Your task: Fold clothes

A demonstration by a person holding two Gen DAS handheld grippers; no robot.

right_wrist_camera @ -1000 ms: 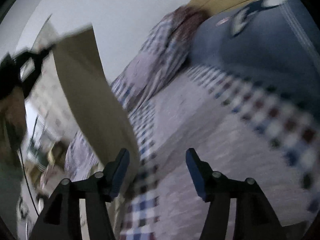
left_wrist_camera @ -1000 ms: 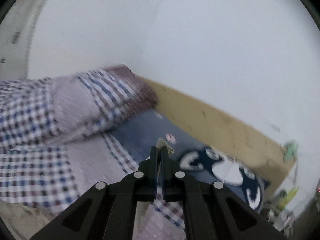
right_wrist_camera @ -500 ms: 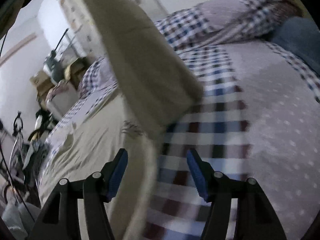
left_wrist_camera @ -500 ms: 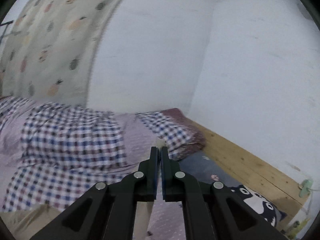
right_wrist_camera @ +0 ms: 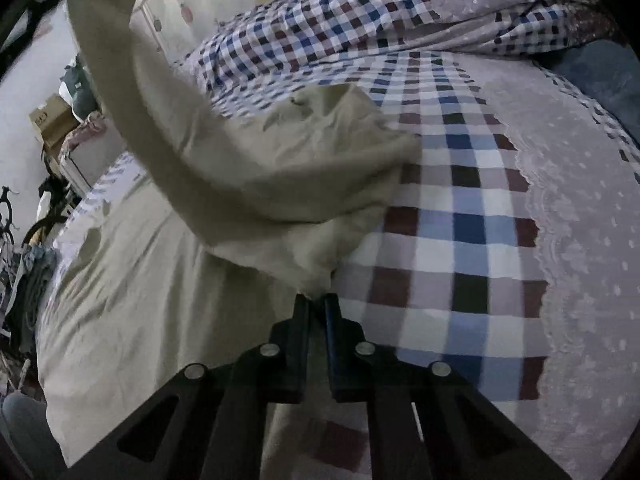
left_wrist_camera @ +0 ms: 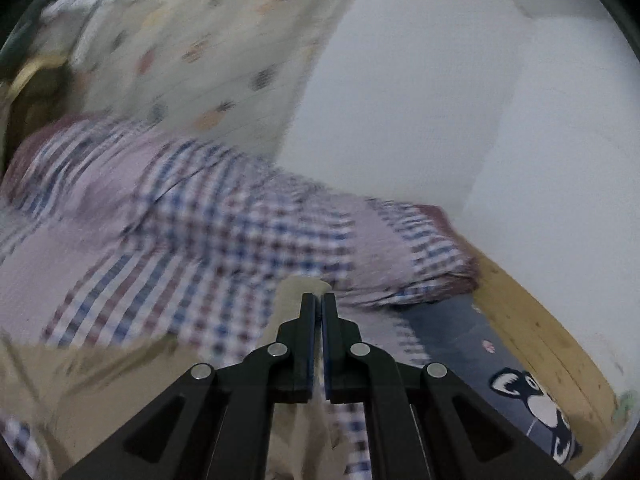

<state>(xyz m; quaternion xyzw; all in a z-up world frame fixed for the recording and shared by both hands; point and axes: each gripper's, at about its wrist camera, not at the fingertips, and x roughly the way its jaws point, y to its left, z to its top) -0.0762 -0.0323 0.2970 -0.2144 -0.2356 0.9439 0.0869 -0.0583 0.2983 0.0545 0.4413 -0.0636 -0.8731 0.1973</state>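
Observation:
A cream beige garment (right_wrist_camera: 248,168) lies partly on the checked bed cover, one part lifted toward the upper left. My right gripper (right_wrist_camera: 317,300) is shut on a bunched edge of that garment, low over the bed. In the left wrist view my left gripper (left_wrist_camera: 319,300) is shut with a fold of the same beige cloth (left_wrist_camera: 294,286) showing at its tips and hanging below the fingers. More of the beige cloth (left_wrist_camera: 100,376) spreads at the lower left of that view.
The bed carries a checked and lilac cover (right_wrist_camera: 460,216) and a checked pillow (left_wrist_camera: 420,248). A wooden bed frame (left_wrist_camera: 532,320) and a navy blanket with a cat design (left_wrist_camera: 532,400) run along the white wall. Boxes and clutter (right_wrist_camera: 52,120) stand beside the bed.
My right gripper went from open to shut on the garment's edge. The left gripper, still shut on cloth, swung left and the view is blurred by motion.

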